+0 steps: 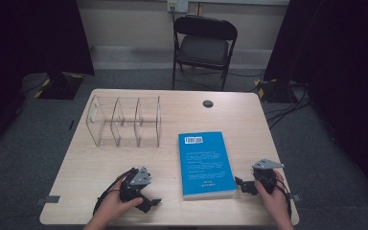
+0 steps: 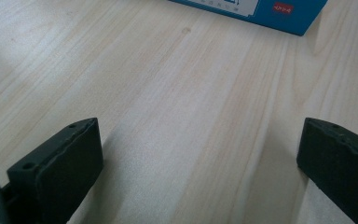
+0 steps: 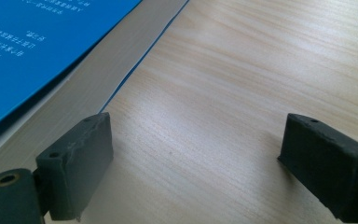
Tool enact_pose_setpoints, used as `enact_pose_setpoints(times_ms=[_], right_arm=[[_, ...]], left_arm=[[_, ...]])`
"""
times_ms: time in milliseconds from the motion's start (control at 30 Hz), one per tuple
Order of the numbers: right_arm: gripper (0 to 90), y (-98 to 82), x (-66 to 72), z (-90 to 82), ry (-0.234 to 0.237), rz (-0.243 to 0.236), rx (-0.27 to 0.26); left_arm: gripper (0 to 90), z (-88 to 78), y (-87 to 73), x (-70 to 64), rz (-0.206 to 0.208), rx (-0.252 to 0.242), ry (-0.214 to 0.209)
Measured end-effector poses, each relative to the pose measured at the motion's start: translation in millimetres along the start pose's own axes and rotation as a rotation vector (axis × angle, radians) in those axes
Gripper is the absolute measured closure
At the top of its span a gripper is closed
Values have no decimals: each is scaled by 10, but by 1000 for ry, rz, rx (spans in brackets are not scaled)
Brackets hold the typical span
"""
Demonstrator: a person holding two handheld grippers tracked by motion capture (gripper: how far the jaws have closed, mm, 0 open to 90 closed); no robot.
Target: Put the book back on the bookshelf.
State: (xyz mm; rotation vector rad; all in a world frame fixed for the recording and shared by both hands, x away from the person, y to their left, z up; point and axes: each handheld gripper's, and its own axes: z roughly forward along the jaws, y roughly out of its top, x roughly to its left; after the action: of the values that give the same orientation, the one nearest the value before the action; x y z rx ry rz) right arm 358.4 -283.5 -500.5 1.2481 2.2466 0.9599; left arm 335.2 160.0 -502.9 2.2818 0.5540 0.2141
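On table: book (image 1: pixel 205 164) between both grippers.
Left gripper (image 1: pixel 149 203): wide open, empty.
Right gripper (image 1: pixel 241 184): wide open, empty.
Risk: one-sided contact probably slides book off.

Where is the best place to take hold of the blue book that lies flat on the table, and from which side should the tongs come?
Probably the long page edge facing the right tongs. The blue book lies flat, so only its thin sides can be gripped. In the right gripper view the cover overhangs the pale page block, and the open jaws already sit beside it, level with the table. Come in low from the right, one jaw over the cover.
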Motion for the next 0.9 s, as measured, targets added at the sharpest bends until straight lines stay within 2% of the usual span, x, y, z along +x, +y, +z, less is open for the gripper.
enact_pose_setpoints(times_ms=[200,333,467,567,700,733,767,800,900], right_arm=[[85,-2,-14,-4,10,-5,2],[85,-17,-88,-20,62,-54,2],[87,-26,-95,-29,70,-62,1],[126,-42,-85,-69,70,-64,6],[141,-75,-109,-120,105,-34,-7],[143,-100,-124,-151,154,-17,-17],[143,-100,-124,-151,154,-17,-17],[143,-118,-111,-180,182,-34,-10],[144,-129,-81,-202,194,-61,3]], left_arm=[[0,-1,1,2,3,2,1],[0,-3,0,3,4,4,2],[0,-2,1,3,4,3,2],[0,1,7,-6,-3,7,12],[0,10,22,-5,-7,16,21],[0,24,30,-7,-16,7,22],[0,24,30,-7,-16,7,22],[0,29,40,3,-11,11,23],[0,41,47,11,-8,9,22]])
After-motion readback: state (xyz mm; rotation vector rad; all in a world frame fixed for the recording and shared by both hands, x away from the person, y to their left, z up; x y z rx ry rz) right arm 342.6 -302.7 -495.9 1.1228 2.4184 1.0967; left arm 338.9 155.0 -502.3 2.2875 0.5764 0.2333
